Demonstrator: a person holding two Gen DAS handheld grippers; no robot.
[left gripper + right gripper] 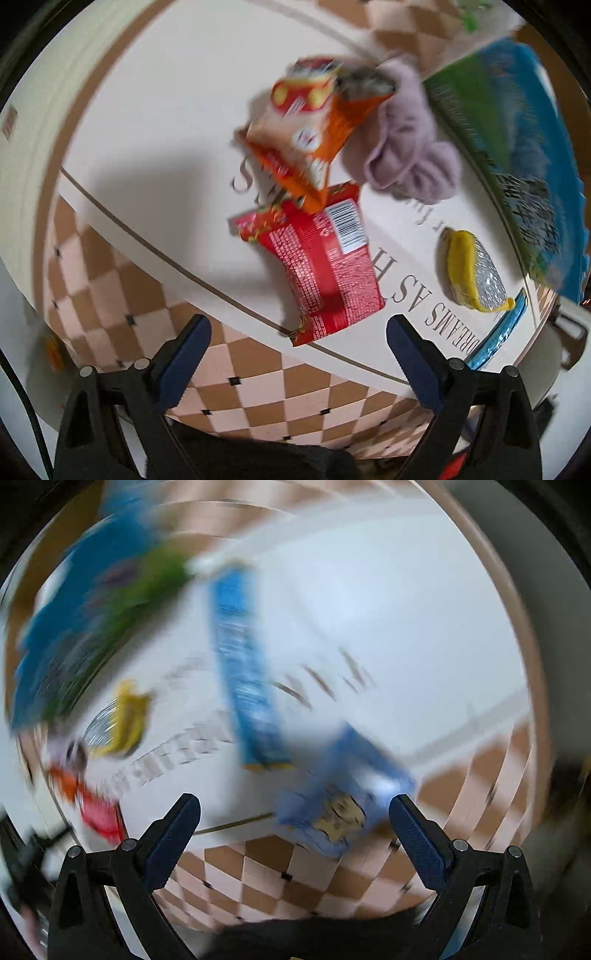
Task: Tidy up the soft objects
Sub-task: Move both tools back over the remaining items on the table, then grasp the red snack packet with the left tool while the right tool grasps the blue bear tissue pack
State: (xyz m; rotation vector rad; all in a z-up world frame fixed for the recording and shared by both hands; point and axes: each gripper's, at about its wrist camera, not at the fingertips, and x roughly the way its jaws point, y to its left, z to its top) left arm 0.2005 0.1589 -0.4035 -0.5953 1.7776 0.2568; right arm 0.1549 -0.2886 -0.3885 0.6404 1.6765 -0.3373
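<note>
Both grippers gape wide and hold nothing. Left gripper (297,341) hangs over the mat (155,110), the red packet (325,266) at twelve o'clock just past its tips. Orange packet (306,136) overlaps it beyond, lilac cloth (406,147) at one o'clock. "DREAMS" reads on the mat. Right gripper (295,818) has a blurred blue packet (343,808) between its fingers, contact unclear.

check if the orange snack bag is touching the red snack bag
Touching: the left wrist view shows the orange snack bag's lower corner lying over the red snack bag's top edge.
</note>
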